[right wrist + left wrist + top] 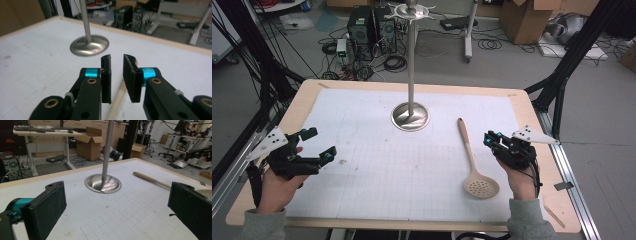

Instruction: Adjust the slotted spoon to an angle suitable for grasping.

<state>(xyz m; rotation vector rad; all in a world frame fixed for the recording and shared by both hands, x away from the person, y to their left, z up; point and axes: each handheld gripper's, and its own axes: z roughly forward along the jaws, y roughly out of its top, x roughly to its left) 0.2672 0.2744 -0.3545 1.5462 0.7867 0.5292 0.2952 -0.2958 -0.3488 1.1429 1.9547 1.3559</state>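
A wooden slotted spoon (471, 159) lies flat on the white gridded mat (362, 165), handle pointing away, right of centre. My right gripper (490, 138) hovers just right of the handle; its jaws stand a narrow gap apart with nothing between them. In the right gripper view the gripper (117, 61) looks down past its jaws at the spoon handle (115, 102). My left gripper (319, 143) is at the mat's left side, wide open and empty. The left gripper view has its gripper (116, 195) facing the spoon handle (150, 180) across the mat.
A metal stand with a round base (410, 116) and a tall pole rises from the far middle of the mat, hooks (412, 10) at its top; the base (103, 183) (89, 45) shows in both gripper views. Wooden table border (302, 105) surrounds the mat.
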